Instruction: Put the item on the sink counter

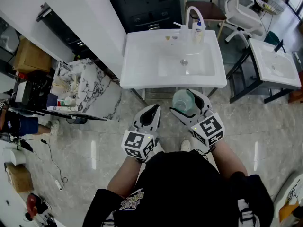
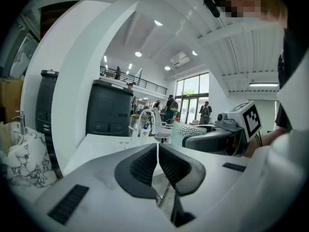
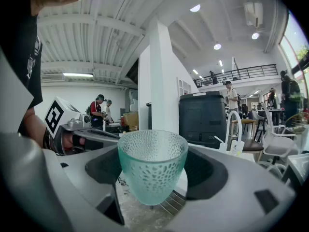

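A pale green textured glass cup (image 1: 182, 100) (image 3: 152, 170) stands upright between the jaws of my right gripper (image 1: 187, 103) (image 3: 153, 174), which is shut on it, held in the air just in front of the white sink counter (image 1: 142, 65). The cup also shows in the left gripper view (image 2: 187, 131). My left gripper (image 1: 150, 114) (image 2: 158, 164) hangs beside it to the left, shut and empty, its pads touching. The basin's drain (image 1: 184, 62) lies ahead, with a curved white faucet (image 1: 191, 13) at the back.
A soap bottle (image 1: 198, 32) stands by the faucet. A marble-patterned cabinet with clutter (image 1: 78, 91) stands left of the sink. A second white sink (image 1: 274, 63) and a white chair (image 1: 244, 13) are at the right. Grey tiled floor lies below.
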Demonstrator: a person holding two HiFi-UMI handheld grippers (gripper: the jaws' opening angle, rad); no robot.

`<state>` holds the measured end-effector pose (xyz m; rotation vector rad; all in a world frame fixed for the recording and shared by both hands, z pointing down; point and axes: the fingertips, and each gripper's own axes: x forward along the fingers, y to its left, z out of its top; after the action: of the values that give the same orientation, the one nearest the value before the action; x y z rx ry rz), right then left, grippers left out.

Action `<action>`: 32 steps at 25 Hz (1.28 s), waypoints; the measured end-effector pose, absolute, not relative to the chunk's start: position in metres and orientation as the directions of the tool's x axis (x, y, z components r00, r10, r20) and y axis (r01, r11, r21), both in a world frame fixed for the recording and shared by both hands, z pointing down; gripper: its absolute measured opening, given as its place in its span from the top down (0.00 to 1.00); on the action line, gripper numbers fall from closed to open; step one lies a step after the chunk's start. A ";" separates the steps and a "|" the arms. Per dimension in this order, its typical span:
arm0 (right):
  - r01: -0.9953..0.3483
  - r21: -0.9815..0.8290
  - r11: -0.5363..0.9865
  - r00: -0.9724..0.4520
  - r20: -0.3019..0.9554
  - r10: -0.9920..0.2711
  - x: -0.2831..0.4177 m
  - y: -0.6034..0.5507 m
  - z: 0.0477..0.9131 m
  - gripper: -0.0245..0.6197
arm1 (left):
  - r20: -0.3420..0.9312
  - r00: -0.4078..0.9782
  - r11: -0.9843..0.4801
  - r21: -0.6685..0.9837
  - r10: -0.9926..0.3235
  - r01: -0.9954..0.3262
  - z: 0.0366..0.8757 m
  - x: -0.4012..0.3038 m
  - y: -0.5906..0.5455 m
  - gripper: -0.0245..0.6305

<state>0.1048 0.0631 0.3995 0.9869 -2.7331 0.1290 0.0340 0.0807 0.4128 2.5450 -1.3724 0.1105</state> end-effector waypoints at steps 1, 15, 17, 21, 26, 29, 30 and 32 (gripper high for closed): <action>-0.640 -0.005 0.768 -0.745 0.247 -0.620 0.105 0.062 0.400 0.29 | 0.183 0.554 -0.527 0.180 -0.812 -0.831 0.413 0.034 0.081 0.93; -0.605 0.018 0.796 -0.772 0.231 -0.592 0.088 0.065 0.397 0.29 | 0.186 0.544 -0.516 0.179 -0.819 -0.838 0.418 0.022 0.079 0.93; -0.606 0.010 0.795 -0.772 0.232 -0.592 0.086 0.064 0.397 0.29 | 0.189 0.539 -0.511 0.180 -0.821 -0.841 0.419 0.018 0.079 0.93; -0.605 0.005 0.796 -0.773 0.235 -0.589 0.079 0.062 0.397 0.29 | 0.191 0.531 -0.503 0.178 -0.826 -0.846 0.420 0.008 0.079 0.93; -0.601 0.011 0.799 -0.773 0.245 -0.585 0.066 0.061 0.400 0.29 | 0.190 0.526 -0.500 0.172 -0.829 -0.849 0.421 -0.005 0.079 0.93; -0.602 0.005 0.799 -0.773 0.247 -0.584 0.059 0.060 0.401 0.29 | 0.191 0.525 -0.498 0.172 -0.830 -0.850 0.423 -0.013 0.079 0.93; -0.603 0.002 0.798 -0.773 0.247 -0.584 0.056 0.059 0.401 0.29 | 0.190 0.524 -0.498 0.171 -0.830 -0.850 0.422 -0.016 0.079 0.93; -0.605 -0.005 0.796 -0.773 0.245 -0.585 0.051 0.057 0.400 0.29 | 0.190 0.523 -0.496 0.172 -0.831 -0.851 0.423 -0.022 0.078 0.93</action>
<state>0.0513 0.0573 0.4003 0.9260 -2.7544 0.1229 -0.0223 0.0783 0.4225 2.5212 -1.4200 0.1197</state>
